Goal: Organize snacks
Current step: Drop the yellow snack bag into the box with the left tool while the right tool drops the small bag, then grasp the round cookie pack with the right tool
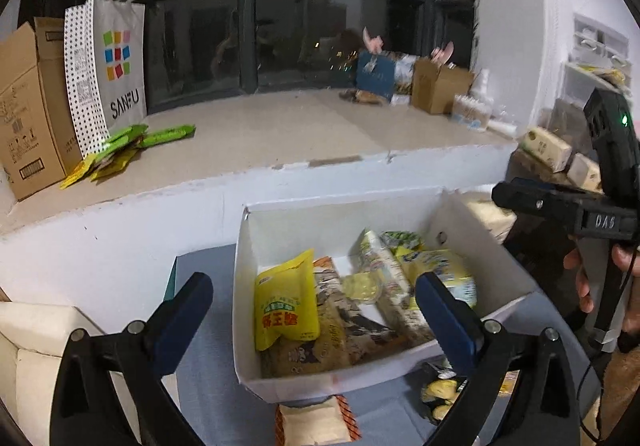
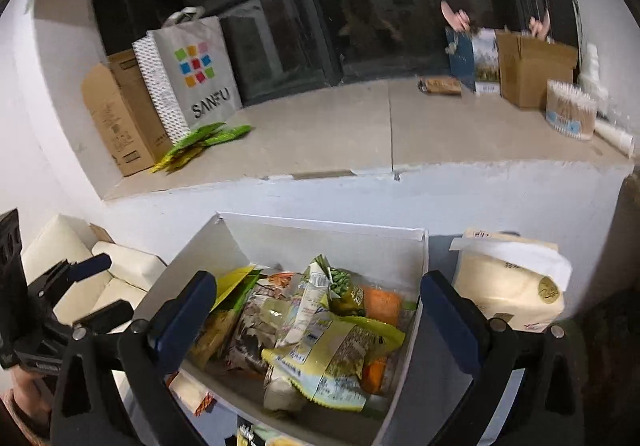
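A white cardboard box (image 1: 340, 214) stands below the window ledge and holds several snack packets, among them a yellow pouch (image 1: 286, 302) and a brown packet (image 1: 344, 330). The box also shows in the right wrist view (image 2: 320, 234) with a pale yellow-green packet (image 2: 332, 362) on top. My left gripper (image 1: 316, 310) is open and empty, hovering over the box's near side. My right gripper (image 2: 318, 322) is open and empty above the box; it shows at the right of the left wrist view (image 1: 560, 202). An orange-edged snack packet (image 1: 316, 422) lies outside the box in front.
On the ledge stand a brown carton (image 1: 28, 106), a SANFU paper bag (image 1: 110, 70), green snack bars (image 1: 132, 142), a small brown box (image 1: 438, 84) and a cotton swab tub (image 2: 570, 108). A cream bag (image 2: 512, 286) stands right of the box. Cream cushions (image 2: 100, 278) lie left.
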{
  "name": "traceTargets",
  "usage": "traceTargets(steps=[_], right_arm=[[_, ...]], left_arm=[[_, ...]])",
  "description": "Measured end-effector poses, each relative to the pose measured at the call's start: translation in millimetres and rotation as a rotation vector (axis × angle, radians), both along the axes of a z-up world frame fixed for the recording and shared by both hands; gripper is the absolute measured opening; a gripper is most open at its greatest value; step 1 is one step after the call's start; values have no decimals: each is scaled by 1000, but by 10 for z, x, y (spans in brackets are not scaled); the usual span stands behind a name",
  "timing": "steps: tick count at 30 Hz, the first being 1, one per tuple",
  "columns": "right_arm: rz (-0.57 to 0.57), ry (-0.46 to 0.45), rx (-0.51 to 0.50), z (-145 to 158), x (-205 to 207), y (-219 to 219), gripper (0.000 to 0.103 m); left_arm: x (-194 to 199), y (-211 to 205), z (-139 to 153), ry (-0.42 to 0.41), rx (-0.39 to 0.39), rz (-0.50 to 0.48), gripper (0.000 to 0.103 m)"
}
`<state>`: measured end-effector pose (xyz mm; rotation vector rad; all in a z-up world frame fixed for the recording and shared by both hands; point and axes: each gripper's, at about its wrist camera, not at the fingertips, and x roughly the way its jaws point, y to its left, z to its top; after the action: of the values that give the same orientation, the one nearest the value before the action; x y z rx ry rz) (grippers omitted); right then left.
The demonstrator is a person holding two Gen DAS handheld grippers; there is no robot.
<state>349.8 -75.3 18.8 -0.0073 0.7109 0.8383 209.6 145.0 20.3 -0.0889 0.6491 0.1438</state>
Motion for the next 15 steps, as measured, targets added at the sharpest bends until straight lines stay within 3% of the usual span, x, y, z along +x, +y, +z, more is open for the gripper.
traceTargets(steps=[9, 12, 15], right_arm=[[96, -99, 23, 54, -839, -596, 103], [95, -105, 34, -46, -1110, -856, 103], [82, -92, 35, -219, -1368, -1086, 103]], left_arm=[[-836, -436, 176, -116, 2, -79, 103], [-1193, -603, 98, -147, -8, -90, 103], [-1498, -706, -70, -157, -70, -86, 103]])
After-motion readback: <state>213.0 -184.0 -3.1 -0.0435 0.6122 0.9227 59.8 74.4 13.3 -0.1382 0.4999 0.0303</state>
